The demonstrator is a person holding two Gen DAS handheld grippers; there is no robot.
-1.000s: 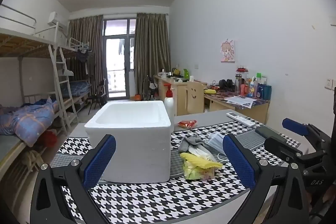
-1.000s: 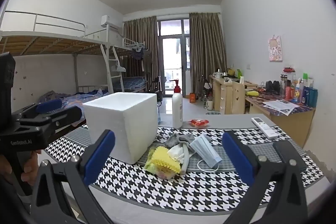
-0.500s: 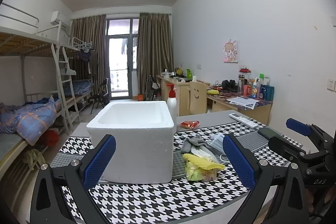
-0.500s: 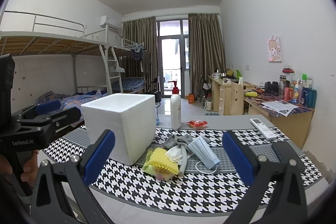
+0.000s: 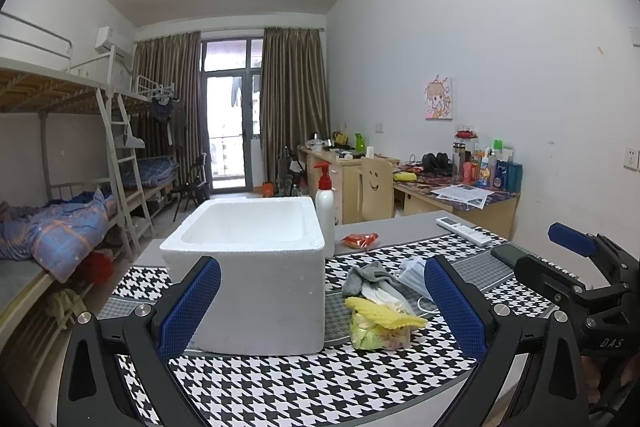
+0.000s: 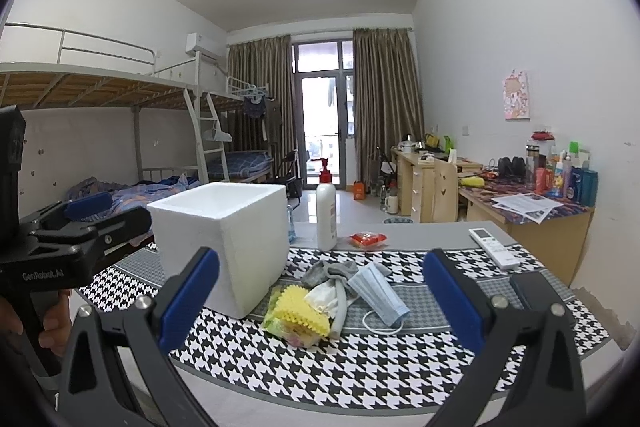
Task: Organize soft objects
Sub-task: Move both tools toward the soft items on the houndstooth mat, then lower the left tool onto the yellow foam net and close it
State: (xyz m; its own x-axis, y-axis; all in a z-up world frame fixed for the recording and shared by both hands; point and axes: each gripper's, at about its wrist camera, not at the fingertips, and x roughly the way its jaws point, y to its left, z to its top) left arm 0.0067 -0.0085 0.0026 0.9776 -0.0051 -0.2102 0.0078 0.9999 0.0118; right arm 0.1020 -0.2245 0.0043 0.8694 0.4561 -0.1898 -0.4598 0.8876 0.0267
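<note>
A white foam box [image 5: 256, 263] [image 6: 224, 239] stands open-topped on the houndstooth mat. To its right lies a small heap: a yellow ridged sponge [image 5: 380, 313] [image 6: 302, 309] on a greenish cloth, a grey sock [image 5: 366, 277] [image 6: 334, 273] and a blue face mask [image 5: 414, 277] [image 6: 380, 291]. My left gripper [image 5: 320, 307] hovers open in front of the box, well short of it. Just as wide open, my right gripper [image 6: 320, 301] faces the heap from the near side. Neither holds anything.
A pump bottle [image 5: 325, 211] [image 6: 326, 211] stands behind the box, with a red packet [image 6: 368, 239] beside it. A white remote [image 6: 494, 247] and a dark phone [image 5: 510, 253] lie at the mat's right. Desks line the right wall, bunk beds the left.
Both views have drifted slightly, so the box and heap sit a little differently in frame. The grippers remain open and the objects have not moved.
</note>
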